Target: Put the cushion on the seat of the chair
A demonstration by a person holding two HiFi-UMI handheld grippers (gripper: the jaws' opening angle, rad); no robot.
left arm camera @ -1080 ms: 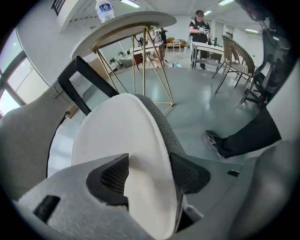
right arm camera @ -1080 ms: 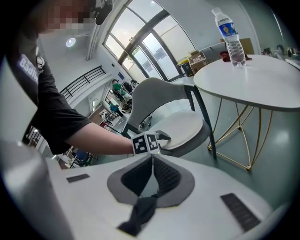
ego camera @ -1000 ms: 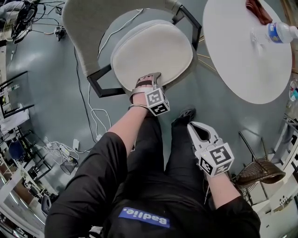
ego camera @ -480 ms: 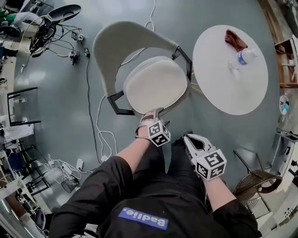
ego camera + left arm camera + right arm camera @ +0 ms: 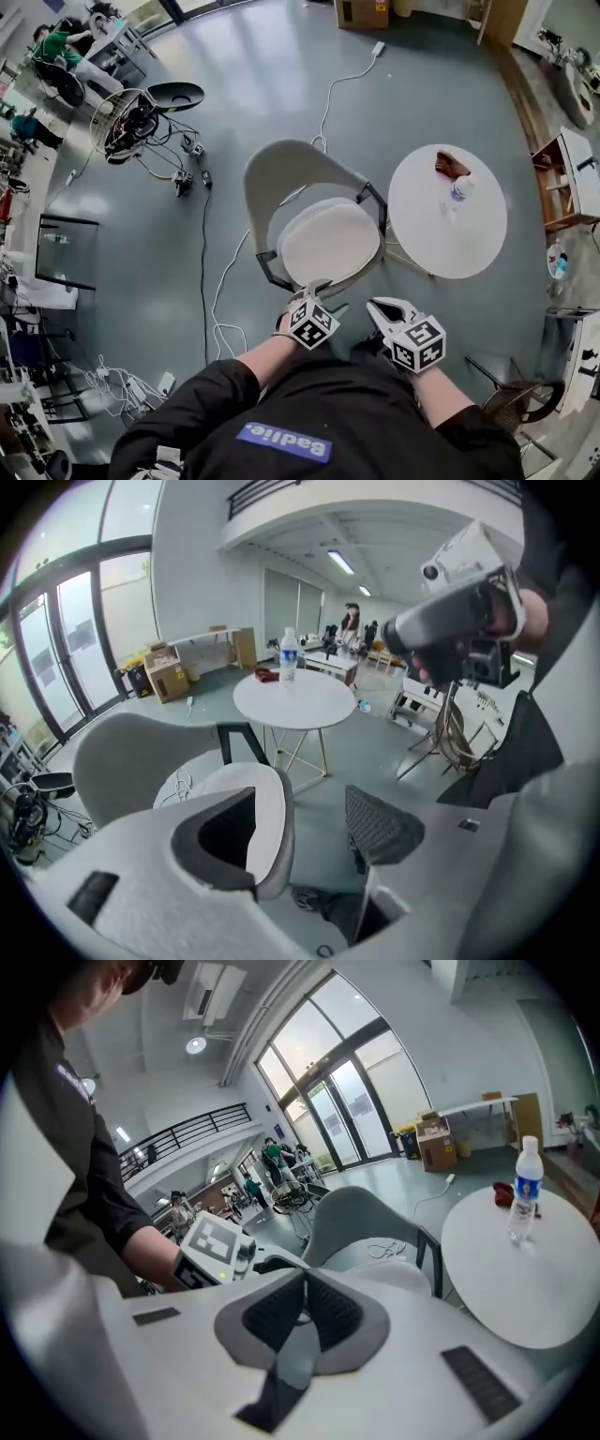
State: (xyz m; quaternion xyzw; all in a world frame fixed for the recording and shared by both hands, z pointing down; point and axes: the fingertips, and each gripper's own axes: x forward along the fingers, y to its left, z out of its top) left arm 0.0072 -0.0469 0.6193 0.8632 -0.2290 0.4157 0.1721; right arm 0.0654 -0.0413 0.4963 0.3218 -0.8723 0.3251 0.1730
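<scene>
Nearest the person, the left gripper (image 5: pixel 314 286) (image 5: pixel 305 832) was held at about waist height with its jaws wide apart. Nothing stood between them; only the floor (image 5: pixel 323 771) and the toe of a shoe (image 5: pixel 309 902) showed through the gap. Beside it, the right gripper (image 5: pixel 380 307) (image 5: pixel 302 1312) had its jaws pressed together on nothing. Neither carried a load, which fits a job that looked finished. The cushion (image 5: pixel 328 244) (image 5: pixel 220 780) lay flat on the seat of the chair (image 5: pixel 281 173), just ahead of and below the left gripper, partly behind that gripper's left jaw and apart from it. From the right gripper it lay ahead and across to the left, showing pale past the closed jaws (image 5: pixel 408 1274). It seemed centred between the chair's dark arms, its rim following the seat, so it probably needed no nudging. Farther off, ahead and to the right of both grippers, the round white surface (image 5: pixel 450 239) carried a water bottle (image 5: pixel 457 190) (image 5: pixel 525 1190), well clear of the chair.
</scene>
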